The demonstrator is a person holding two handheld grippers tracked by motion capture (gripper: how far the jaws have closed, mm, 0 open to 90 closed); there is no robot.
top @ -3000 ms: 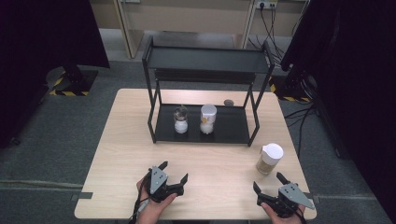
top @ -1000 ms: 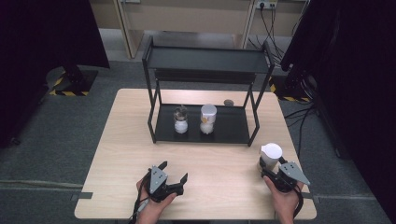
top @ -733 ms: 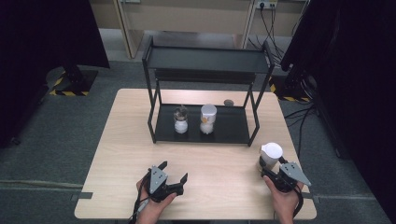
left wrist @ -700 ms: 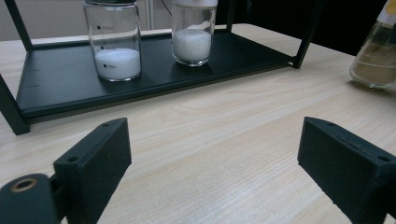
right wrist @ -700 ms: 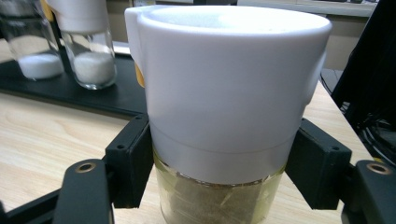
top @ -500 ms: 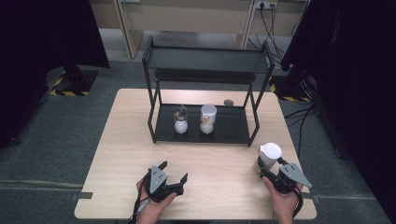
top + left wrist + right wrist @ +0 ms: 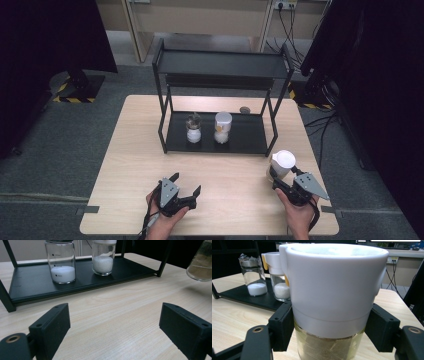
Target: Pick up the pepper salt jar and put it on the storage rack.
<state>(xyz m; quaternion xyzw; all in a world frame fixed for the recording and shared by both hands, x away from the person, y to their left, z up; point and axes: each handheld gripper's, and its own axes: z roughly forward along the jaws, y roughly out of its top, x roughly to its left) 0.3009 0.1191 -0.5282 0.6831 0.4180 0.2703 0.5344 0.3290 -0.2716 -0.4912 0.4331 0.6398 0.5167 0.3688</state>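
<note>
White plastic caps the glass jar (image 7: 329, 305), which holds a brownish powder; the right tool (image 7: 286, 181) clamps it just under the cap, near the worktop's (image 7: 135, 150) right edge. Faint measuring marks on a shelf jar (image 7: 61, 262) are too small to read. Bare wood lies open before the left tool (image 7: 187, 185), whose jaws stand wide apart and empty.

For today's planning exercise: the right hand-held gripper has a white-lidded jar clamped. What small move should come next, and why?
Probably carry the jar toward the free space on the rack's lower shelf, right of the two jars standing there. The right hand-held gripper is shut on it, and in the left gripper view it appears clear of the table.
</note>
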